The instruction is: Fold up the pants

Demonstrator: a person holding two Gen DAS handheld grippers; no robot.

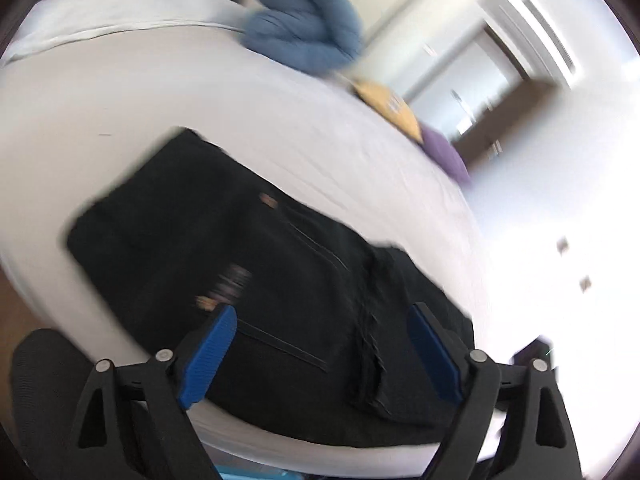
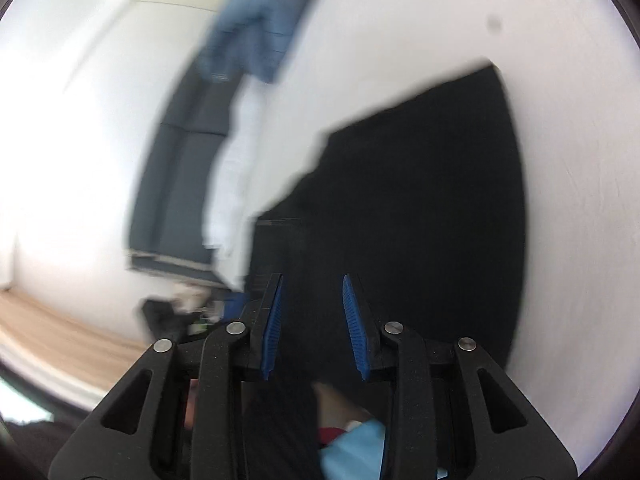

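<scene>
Black pants (image 1: 260,264) lie folded in a flat rectangle on a white bed (image 1: 120,112), with a frayed hem edge on top near the front. My left gripper (image 1: 322,316) is wide open above the pants' near edge and holds nothing. In the right wrist view the same black pants (image 2: 420,208) lie ahead on the white bed (image 2: 560,160). My right gripper (image 2: 312,286) is open over their near end, with nothing between the blue pads (image 2: 354,328). Both views are motion-blurred.
A blue garment (image 1: 304,28) is heaped at the far side of the bed, also visible in the right wrist view (image 2: 256,32). A yellow item (image 1: 390,110) and a purple item (image 1: 446,152) lie at the bed's right edge. A dark sofa (image 2: 180,184) stands beyond.
</scene>
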